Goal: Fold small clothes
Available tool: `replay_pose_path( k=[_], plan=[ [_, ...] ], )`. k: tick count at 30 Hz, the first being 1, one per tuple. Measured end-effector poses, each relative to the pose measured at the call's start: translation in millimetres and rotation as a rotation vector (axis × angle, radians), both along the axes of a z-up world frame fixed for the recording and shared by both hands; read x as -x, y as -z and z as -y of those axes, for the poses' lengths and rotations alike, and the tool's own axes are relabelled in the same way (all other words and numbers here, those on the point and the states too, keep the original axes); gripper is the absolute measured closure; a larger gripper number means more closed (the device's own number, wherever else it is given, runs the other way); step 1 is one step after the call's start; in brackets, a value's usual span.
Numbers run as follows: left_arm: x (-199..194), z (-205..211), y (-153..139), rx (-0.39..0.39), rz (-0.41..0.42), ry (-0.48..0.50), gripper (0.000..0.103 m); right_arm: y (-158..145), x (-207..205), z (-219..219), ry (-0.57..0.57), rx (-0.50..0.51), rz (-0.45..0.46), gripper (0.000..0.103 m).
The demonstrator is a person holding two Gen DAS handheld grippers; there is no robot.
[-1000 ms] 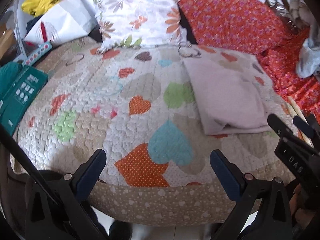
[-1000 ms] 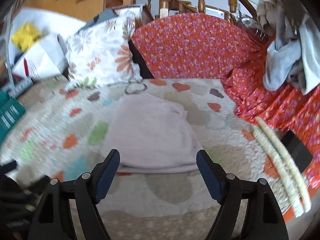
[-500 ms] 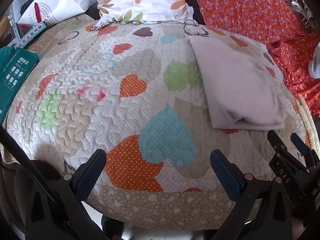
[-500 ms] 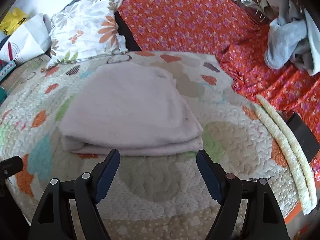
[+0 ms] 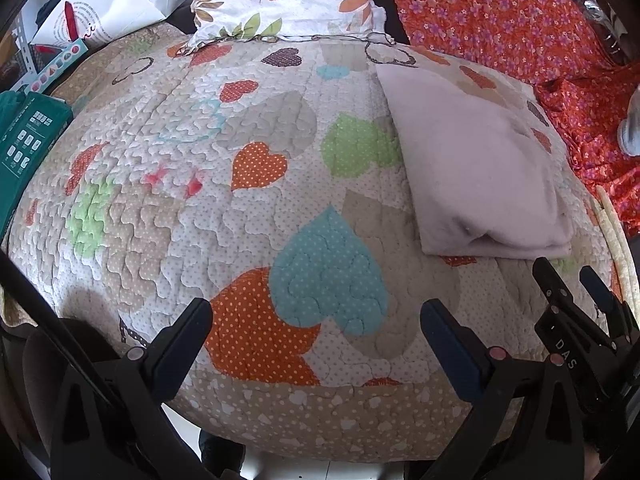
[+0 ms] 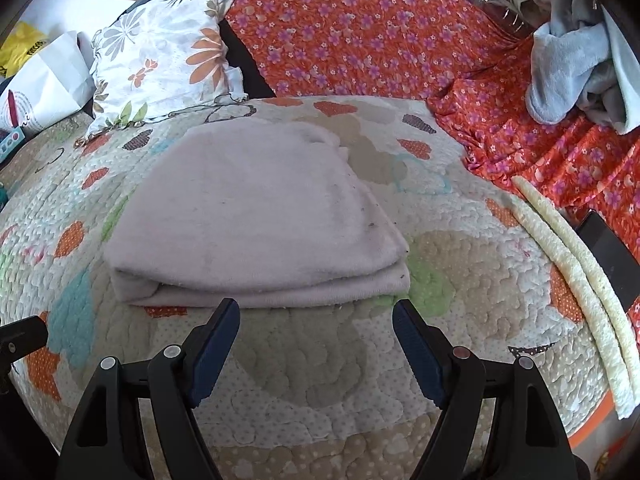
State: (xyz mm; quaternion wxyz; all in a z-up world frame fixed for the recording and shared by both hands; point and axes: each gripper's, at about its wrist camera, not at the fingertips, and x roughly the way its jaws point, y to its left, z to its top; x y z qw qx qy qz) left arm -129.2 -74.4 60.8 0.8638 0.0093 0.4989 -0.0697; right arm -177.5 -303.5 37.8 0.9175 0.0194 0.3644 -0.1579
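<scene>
Folded pale garment on heart quilt, right gripper and left gripper fingers spread, empty.

Pale pink garment, heart-patterned quilt, orange floral cover

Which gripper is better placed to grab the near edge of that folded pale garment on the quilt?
Right. The right gripper is open, with the folded garment's near edge directly ahead between its fingers. The left gripper, also open, faces bare quilt, the garment off to its right.
</scene>
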Motion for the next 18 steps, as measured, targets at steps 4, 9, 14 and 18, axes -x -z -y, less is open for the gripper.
replay_pose_path(
  k=[4, 9, 14, 18],
  plan=[
    [4.2, 2.3, 0.8, 0.008, -0.004, 0.012, 0.000, -4.1, 3.3, -0.9, -0.006, -0.009, -0.006, 0.020],
    [10.9, 7.0, 3.0, 0.031, -0.021, 0.028, 0.000, -11.8, 9.0, -2.6, -0.024, -0.025, -0.023, 0.020],
    [16.2, 10.9, 3.0, 0.042, -0.027, 0.048, 0.000, -11.9, 15.4, -5.5, -0.038, -0.016, -0.046, 0.020],
    [19.2, 11.3, 1.7, 0.054, -0.025, 0.052, 0.000, -10.2, 18.0, -5.6, -0.037, -0.015, -0.057, 0.020]
  ],
)
